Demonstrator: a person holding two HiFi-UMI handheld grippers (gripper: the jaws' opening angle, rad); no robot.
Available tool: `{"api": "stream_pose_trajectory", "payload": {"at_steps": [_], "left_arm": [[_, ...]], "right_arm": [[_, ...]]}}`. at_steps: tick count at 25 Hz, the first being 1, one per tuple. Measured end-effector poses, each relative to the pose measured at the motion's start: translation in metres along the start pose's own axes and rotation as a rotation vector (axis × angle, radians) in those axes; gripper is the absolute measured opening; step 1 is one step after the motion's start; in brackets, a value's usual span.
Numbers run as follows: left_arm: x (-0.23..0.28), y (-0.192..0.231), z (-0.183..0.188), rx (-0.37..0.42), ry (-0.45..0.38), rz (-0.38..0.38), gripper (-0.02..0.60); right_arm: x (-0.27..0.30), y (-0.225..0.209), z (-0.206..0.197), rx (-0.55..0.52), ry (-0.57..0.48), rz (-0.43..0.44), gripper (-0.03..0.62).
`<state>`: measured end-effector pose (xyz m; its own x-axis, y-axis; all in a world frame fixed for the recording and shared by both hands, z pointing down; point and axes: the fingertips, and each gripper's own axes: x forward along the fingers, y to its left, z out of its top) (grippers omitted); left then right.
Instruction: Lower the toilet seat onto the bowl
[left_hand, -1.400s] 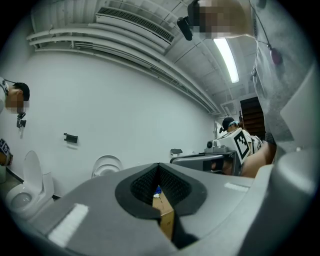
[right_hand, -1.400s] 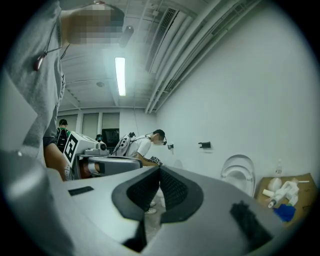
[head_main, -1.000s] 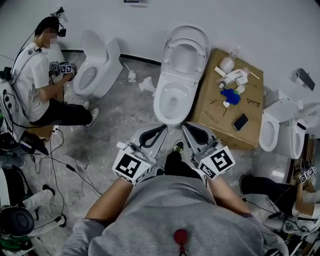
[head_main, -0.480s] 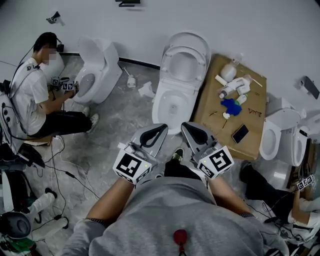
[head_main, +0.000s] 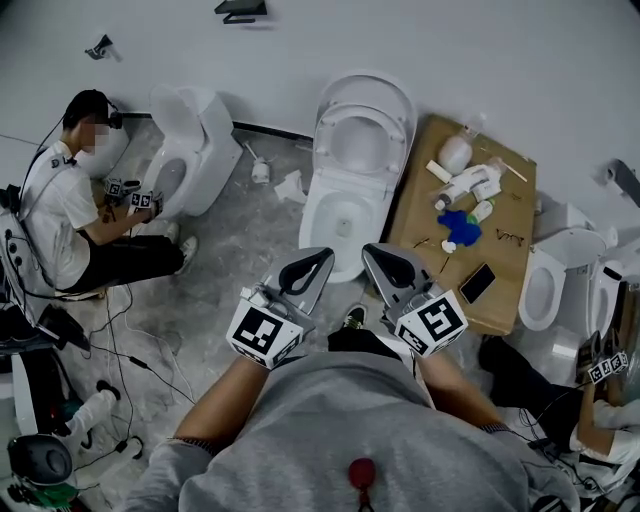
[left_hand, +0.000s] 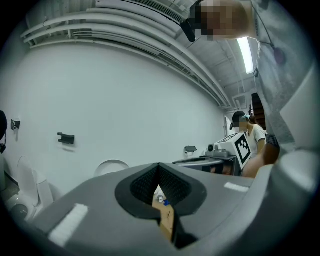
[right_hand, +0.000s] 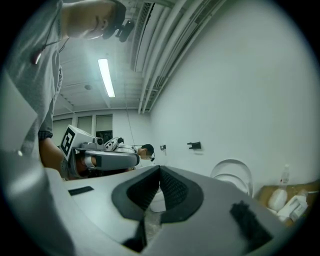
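The left gripper (head_main: 320, 262) and right gripper (head_main: 378, 258) hover side by side, each with its jaws pressed together on nothing. Just ahead of both tips sits the toilet bowl (head_main: 311, 220). Beyond it the toilet seat (head_main: 393, 148) stands raised against the wall.

Blue thing (head_main: 460, 225) on cardboard (head_main: 420, 200), right of centre in head view: too small to tell. Person (head_main: 515, 368) at lower right: cut off by frame edge. Right gripper view: lower part of toilet seat (right_hand: 231, 172) hidden behind my right gripper (right_hand: 159, 169).
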<state>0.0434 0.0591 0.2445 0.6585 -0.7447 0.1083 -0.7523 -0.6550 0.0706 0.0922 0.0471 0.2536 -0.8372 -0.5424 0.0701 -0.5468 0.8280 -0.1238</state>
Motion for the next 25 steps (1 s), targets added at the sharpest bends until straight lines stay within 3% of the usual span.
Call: {"api": "stream_pose_trajectory", "payload": {"at_steps": [16,25], "left_arm": [[0.049,0.035,-0.005,0.005,0.026,0.007,0.009],[0.072,0.084,-0.016,-0.02,0.048,-0.06,0.009]], "right_arm": [[0.024,-0.063,-0.006,0.029,0.014,-0.022,0.014],[0.065,-0.094,-0.006,0.031,0.041,-0.092,0.014]]}}
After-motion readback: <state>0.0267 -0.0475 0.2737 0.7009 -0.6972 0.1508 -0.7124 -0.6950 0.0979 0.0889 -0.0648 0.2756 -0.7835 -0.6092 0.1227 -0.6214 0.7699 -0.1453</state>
